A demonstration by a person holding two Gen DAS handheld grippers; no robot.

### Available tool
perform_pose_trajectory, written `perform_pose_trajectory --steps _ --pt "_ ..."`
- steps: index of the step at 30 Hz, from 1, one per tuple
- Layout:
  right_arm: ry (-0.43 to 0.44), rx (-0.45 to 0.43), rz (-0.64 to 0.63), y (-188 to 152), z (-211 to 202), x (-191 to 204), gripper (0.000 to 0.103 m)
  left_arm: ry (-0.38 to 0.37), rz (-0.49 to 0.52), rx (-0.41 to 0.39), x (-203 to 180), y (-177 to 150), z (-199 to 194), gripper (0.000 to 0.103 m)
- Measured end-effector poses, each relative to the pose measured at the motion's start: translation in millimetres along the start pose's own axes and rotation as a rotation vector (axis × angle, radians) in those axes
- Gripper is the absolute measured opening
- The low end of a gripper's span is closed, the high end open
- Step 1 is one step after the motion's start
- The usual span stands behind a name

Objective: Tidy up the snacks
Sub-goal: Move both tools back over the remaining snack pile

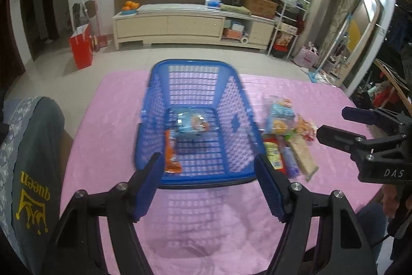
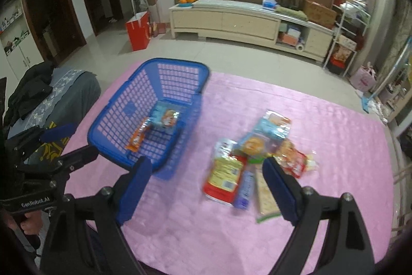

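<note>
Your left gripper [image 1: 209, 187] and right gripper [image 2: 207, 190] both hold jaws spread, empty. Two snack packets [image 1: 191, 123] lie in the blue basket [image 1: 195, 177]; the remaining snacks [image 2: 247, 166] sit beside it on the pink counter [image 2: 322, 146].

You can read "queen" in yellow under a crown on the grey cloth [image 1: 33, 187] at the left, "DAS" on the right claw [image 1: 332, 124] body, and "GenRobot.AI" on the left claw [image 2: 69, 143] body. Snack packet print's too blurry to read.

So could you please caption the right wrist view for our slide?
Open right gripper above loose snack packets; blue basket holds two.
</note>
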State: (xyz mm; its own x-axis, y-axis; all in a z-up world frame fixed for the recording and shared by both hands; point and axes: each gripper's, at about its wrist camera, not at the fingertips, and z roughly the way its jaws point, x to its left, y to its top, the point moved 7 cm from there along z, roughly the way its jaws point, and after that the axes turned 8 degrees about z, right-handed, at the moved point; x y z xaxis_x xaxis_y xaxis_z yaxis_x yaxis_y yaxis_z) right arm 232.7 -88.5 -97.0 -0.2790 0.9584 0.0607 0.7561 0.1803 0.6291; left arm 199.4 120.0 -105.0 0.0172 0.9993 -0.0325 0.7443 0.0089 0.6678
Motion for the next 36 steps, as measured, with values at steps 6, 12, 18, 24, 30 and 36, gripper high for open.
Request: perform_pose_trajectory --steps 6,12,18,24,30,36 --pt "-0.034 -0.010 0.030 -14.5 -16.1 -39.4 0.091 -0.031 0.055 -0.008 -47.4 8.2 1.4 0.070" --pt "-0.057 -0.011 0.053 -28.7 -21.8 -74.5 0.091 -0.063 0.098 0.007 -92.9 14.2 15.4 0.070" --pt "-0.065 -0.004 0.087 -42.1 -18.7 -112.5 0.091 -0.087 0.135 0.033 -131.3 13.3 34.6 0.070" --pt "-0.032 0.017 0.098 -57.5 -0.4 -141.3 0.091 -0.090 0.155 0.082 -157.1 4.7 61.4 0.070" --pt "-0.008 0.055 0.039 -77.2 32.5 -150.8 0.091 -0.059 0.168 0.116 -168.4 -13.7 85.9 0.070" --pt "0.015 0.122 0.020 -90.6 70.2 -155.8 0.091 -0.048 0.163 0.191 -172.5 -37.3 121.6 0.070"
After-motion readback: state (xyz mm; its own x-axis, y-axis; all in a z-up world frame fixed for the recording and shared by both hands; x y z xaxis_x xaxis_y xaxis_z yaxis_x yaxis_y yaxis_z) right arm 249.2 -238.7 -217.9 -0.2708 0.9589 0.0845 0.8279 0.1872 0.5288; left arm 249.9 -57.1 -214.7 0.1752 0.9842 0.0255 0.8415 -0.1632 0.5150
